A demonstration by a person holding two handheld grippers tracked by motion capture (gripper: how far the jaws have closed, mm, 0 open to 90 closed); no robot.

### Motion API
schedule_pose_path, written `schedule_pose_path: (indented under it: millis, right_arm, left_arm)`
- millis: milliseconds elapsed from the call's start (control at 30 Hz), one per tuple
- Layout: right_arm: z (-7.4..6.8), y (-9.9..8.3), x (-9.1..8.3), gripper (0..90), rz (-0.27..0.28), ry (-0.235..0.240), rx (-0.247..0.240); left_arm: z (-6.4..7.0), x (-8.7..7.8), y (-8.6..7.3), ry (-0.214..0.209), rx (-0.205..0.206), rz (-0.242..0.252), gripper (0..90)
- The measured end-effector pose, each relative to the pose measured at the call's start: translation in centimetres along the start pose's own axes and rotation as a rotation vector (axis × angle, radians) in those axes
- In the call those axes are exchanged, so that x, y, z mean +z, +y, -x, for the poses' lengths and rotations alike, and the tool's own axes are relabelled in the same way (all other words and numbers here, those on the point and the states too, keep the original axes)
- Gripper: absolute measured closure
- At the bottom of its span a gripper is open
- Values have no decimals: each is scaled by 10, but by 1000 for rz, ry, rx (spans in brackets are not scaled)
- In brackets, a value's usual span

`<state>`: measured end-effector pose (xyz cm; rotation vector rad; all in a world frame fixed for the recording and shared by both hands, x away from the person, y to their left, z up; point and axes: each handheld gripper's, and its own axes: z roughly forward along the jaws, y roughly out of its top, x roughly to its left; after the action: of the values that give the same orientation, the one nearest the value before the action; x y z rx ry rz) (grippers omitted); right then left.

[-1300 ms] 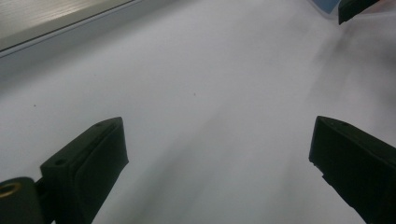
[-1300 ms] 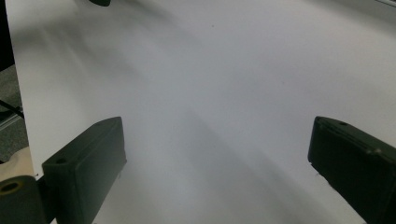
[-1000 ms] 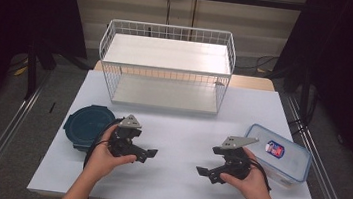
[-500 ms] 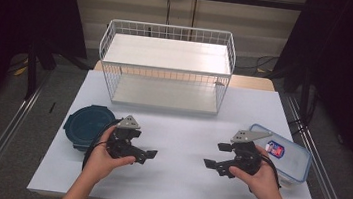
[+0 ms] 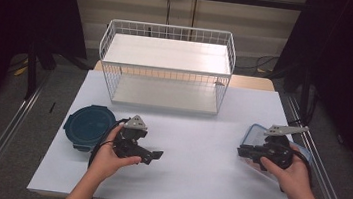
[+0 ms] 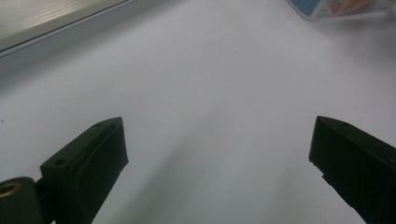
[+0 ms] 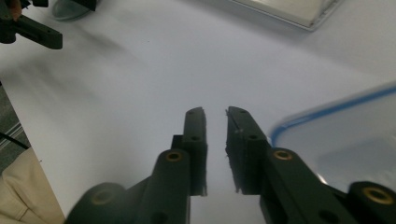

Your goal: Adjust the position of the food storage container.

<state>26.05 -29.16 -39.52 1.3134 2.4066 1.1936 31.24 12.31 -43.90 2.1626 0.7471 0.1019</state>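
Observation:
My left gripper point(image 5: 155, 155) is held low over the white table point(image 5: 196, 132), left of centre, beside a round dark teal container point(image 5: 86, 125). In the left gripper view its jaws point(image 6: 217, 128) stand wide open over bare tabletop. My right gripper point(image 5: 241, 150) sits at the right, above the near-left corner of a clear box with a blue rim point(image 5: 255, 136). The hand and gripper cover much of that box. In the right gripper view the jaws point(image 7: 215, 112) are shut to a thin slit with nothing between them, and the box point(image 7: 345, 135) lies just to their right.
A white wire basket point(image 5: 165, 65) with a pale floor stands at the back centre of the table. The clear box point(image 6: 336, 7) also appears far off in the left gripper view. The left gripper point(image 7: 37, 32) appears far off in the right gripper view.
My right gripper has moved to the right, from the open table onto the edge of the clear box. The left gripper has stayed where it was.

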Motion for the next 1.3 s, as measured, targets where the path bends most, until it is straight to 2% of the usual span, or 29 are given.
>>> schedule_pose_path:
  millis: [100, 133, 300, 500, 567, 667, 733, 833, 933, 1167, 1300]
  right_arm:
    - [12, -4, -11, 893, 4, -17, 17]
    - [16, -6, -14, 900, 8, -23, 25]
    - [34, -15, -31, 900, 14, -83, 67]
    - [55, -23, -56, 900, 17, -184, 73]
    - [63, -27, -65, 900, 25, -207, 77]
    - [74, -35, -79, 900, 48, -214, 110]
    - [80, -40, -85, 900, 44, -244, 119]
    - [87, -49, -91, 900, 43, -272, 139]
    - [93, -56, -95, 900, 36, -292, 157]
    - [100, -65, -102, 900, 27, -343, 166]
    - [104, -69, -103, 900, 16, -354, 170]
  left_arm:
    - [1, 3, 1, -7, -3, 5, 40]
    - [1, 3, 1, -8, 2, -9, 40]
    - [2, 4, 3, -6, 9, -6, 39]
    - [4, 5, 3, -18, 10, 1, 38]
    - [4, 6, 3, -20, 19, 1, 38]
    - [4, 6, 3, -16, 17, -6, 38]
    - [4, 7, 3, -17, 21, -9, 38]
    - [5, 8, 3, -27, 14, 0, 38]
    - [6, 9, 4, -21, 21, -16, 38]
    - [6, 10, 4, -27, 21, -12, 38]
    - [6, 10, 4, -21, 20, -13, 38]
